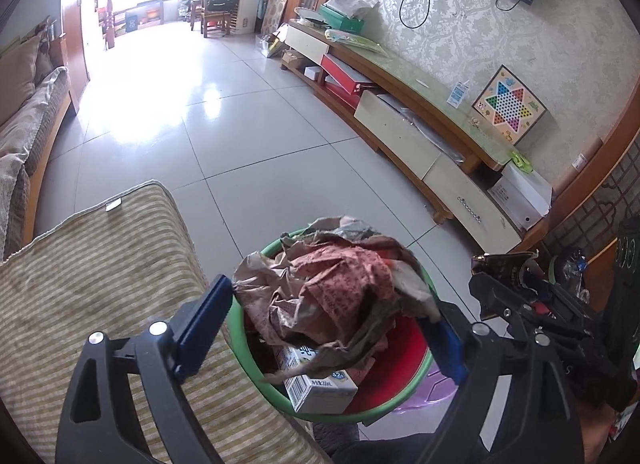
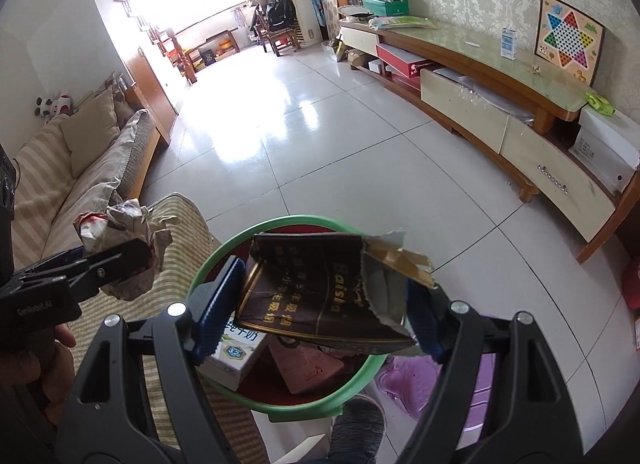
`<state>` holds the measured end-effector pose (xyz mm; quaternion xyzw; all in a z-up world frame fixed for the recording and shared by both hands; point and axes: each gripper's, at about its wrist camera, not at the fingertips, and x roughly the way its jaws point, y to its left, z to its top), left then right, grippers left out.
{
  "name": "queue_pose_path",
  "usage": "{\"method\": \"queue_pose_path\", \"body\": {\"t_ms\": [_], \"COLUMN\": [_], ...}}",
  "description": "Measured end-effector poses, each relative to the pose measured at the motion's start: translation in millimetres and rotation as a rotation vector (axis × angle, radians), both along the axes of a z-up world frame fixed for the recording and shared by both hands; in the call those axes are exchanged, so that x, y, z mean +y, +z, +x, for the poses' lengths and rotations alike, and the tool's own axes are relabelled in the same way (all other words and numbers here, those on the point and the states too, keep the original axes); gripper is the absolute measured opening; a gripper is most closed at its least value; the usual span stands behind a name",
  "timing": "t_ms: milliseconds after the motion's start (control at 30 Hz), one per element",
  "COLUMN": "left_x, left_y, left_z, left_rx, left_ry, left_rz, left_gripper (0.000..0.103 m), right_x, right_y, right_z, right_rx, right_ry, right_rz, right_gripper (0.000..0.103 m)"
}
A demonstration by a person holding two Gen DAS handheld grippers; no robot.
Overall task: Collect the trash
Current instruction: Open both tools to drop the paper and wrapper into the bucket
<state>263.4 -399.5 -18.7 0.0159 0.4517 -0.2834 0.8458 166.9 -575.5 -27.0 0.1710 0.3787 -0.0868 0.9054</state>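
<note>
My left gripper [image 1: 328, 324] is shut on a crumpled wad of brown and pink paper [image 1: 332, 296] and holds it over the green-rimmed red bin [image 1: 400, 408]. A white milk carton [image 1: 320, 388] lies in the bin. My right gripper [image 2: 320, 304] is shut on a torn dark brown foil bag [image 2: 320, 296] above the same bin [image 2: 360, 384], where the milk carton [image 2: 236, 356] and a pink packet [image 2: 308, 364] lie. The left gripper with its paper wad [image 2: 124, 240] shows at the left of the right wrist view. The right gripper [image 1: 508, 284] shows at the right of the left wrist view.
A striped cushion [image 1: 100, 284] lies just left of the bin. A purple plastic stool [image 2: 440, 380] stands to the bin's right. A sofa [image 2: 80, 168] runs along the left, a long TV cabinet [image 2: 500, 104] along the right wall. Tiled floor [image 2: 320, 124] stretches ahead.
</note>
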Motion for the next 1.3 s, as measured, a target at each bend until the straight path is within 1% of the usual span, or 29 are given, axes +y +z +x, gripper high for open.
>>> {"method": "queue_pose_path", "body": {"t_ms": [200,267,467,733,933,1233,1300], "left_x": [3,3,2,15,40,92,106], "left_y": [2,4,8,16,22,21,19], "left_z": [4,5,6,3,-13,-42,-47], "left_rx": [0.013,0.011,0.005,-0.015,-0.066,-0.070,-0.063], "left_ry": [0.009,0.004,0.002,0.038,0.068,0.108,0.128], "left_rz": [-0.017,-0.022,-0.023,-0.015,0.037,0.037,0.038], "left_gripper": [0.091,0.095,0.095,0.095,0.095,0.095,0.095], "right_x": [1,1,-2,4,16,43,51], "right_y": [-1,0,0,0,1,4,4], "right_z": [3,3,3,7,17,34,36], "right_rx": [-0.003,-0.004,-0.008,-0.008,-0.001,0.017,0.021], "right_ry": [0.006,0.006,0.010,0.030,0.061,0.129,0.140], "right_rz": [0.004,0.005,0.004,0.005,0.005,-0.028,-0.045], "right_gripper": [0.074,0.074,0.074,0.074,0.074,0.075,0.077]}}
